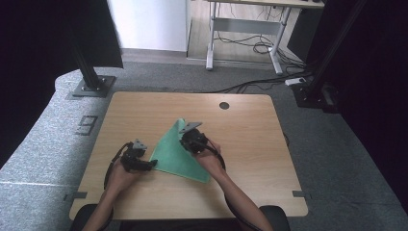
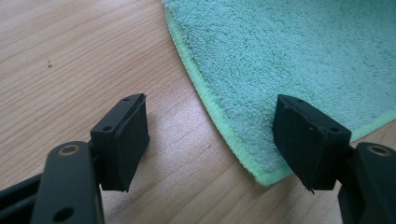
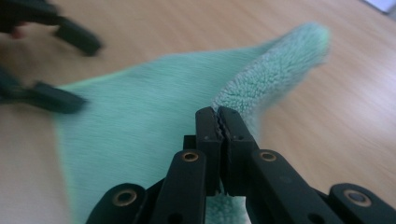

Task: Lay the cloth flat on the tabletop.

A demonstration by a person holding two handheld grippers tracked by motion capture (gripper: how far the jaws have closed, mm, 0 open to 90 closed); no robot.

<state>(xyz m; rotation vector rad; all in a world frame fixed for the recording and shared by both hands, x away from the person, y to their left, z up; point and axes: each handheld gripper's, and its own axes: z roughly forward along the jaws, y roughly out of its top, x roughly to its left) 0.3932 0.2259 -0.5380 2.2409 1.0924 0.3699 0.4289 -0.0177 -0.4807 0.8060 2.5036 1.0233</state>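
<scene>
Lying on the wooden tabletop (image 1: 250,125) is a green towel (image 1: 175,154), folded into a triangle; it is looking soft, light and limp, so it is probably sagging wherever it is not supported. The right hand-held gripper (image 3: 218,122) is pinching a raised fold with closed jaws. The left hand-held gripper (image 2: 212,140) is waiting wide open and empty around the near corner, a good place to grip.

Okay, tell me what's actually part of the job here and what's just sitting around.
Part of the job:
green cloth
right gripper, jaws shut on the cloth's lifted edge
left gripper, jaws open at a cloth corner
wooden table, the work surface

Just there:
white desk frame behind
floor cables
black stand base
</scene>
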